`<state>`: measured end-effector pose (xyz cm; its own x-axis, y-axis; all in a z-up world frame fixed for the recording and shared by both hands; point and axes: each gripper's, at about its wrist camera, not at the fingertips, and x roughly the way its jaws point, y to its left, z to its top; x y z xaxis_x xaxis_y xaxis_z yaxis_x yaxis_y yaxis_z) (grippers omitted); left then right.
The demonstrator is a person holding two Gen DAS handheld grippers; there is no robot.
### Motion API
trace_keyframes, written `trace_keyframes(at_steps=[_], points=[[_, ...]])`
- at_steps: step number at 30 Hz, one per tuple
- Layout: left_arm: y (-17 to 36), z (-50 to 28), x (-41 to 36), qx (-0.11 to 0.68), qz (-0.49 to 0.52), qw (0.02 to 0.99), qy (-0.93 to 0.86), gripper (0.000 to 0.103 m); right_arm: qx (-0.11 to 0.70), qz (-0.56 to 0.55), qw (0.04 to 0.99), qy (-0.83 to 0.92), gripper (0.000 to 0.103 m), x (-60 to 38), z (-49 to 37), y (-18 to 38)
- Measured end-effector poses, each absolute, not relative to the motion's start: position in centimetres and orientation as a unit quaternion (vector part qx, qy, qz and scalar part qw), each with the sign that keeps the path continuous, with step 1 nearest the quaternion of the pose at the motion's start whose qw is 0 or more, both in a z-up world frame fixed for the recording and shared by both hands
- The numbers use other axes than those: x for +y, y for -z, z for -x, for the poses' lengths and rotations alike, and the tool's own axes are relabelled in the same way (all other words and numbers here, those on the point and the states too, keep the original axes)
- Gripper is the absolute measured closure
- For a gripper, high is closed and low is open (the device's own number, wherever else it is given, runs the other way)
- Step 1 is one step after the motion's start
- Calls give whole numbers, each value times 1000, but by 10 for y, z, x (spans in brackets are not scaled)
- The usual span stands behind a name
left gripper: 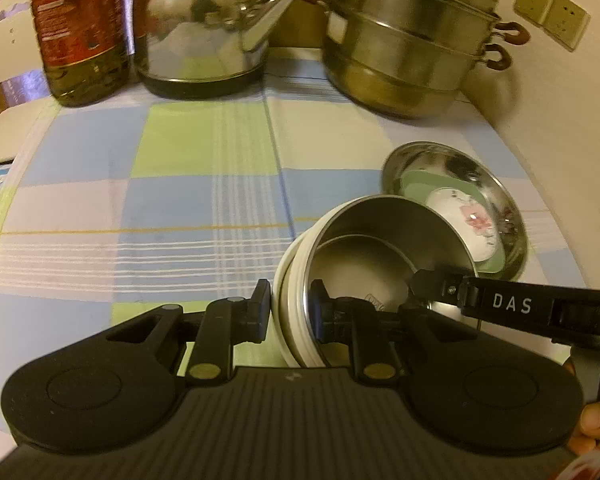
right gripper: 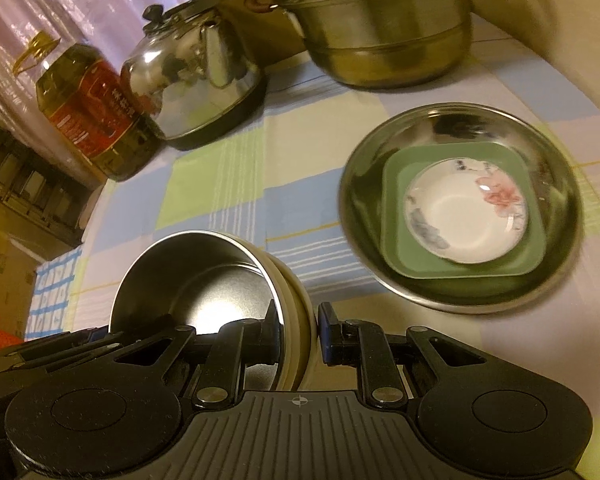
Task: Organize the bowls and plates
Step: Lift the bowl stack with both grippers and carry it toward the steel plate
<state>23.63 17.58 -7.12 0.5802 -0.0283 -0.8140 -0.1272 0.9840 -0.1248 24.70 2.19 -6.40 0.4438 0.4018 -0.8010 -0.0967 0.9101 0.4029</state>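
Both tools, left (left gripper: 290, 314) and right (right gripper: 300, 334), clamp round cream-walled steel-lined bowl (right gripper: 204, 280) rim; tilted.

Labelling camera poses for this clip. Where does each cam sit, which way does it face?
Left wrist: on the left claw, angled down over the checked tablecloth; its fingers clamp the cream bowl's left wall; the right claw and a thumb show.
Right wrist: on the right claw, angled down, clamping the bowl's right wall; the left claw shows at lower left.
Shared: bowl, steel dish, kettle, steamer pot, oil bottle.
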Motion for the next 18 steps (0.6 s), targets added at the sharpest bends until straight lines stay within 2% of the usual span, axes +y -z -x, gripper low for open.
trace_keyframes(at_steps=[18], points=[[51,-261,106,440,64,895,28,85,485,-177,851,-101,84,-55,-241,36]])
